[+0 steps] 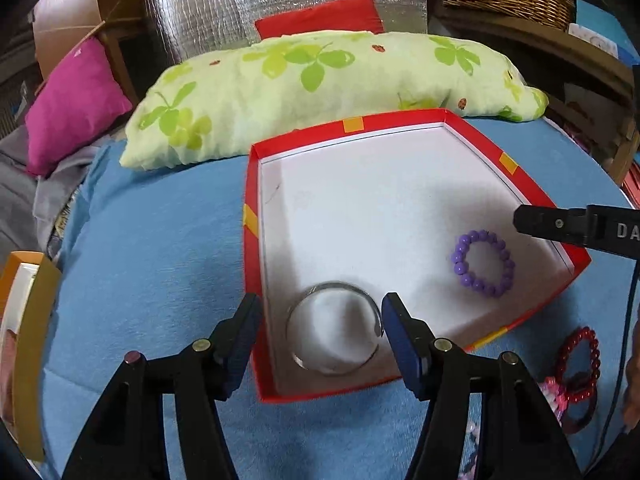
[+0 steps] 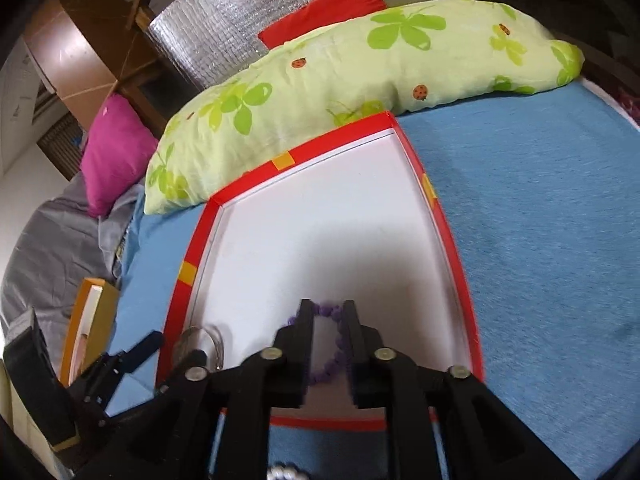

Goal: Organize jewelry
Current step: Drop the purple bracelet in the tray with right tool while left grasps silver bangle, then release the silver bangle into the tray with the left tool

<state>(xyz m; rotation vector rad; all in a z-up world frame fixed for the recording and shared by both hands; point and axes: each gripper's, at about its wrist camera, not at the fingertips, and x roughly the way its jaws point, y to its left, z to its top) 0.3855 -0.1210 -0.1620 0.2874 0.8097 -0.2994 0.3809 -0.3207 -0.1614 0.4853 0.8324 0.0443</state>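
Left gripper, jaws apart, is hovering directly over the silver bangle lying flat in the near-left corner of the red box, while I am reading my right gripper as parted around the purple bead bracelet.

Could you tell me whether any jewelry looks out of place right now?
Yes: a red bead bracelet and some pink pieces lie outside the red box on the blue cover, while the purple bracelet and silver bangle are inside.
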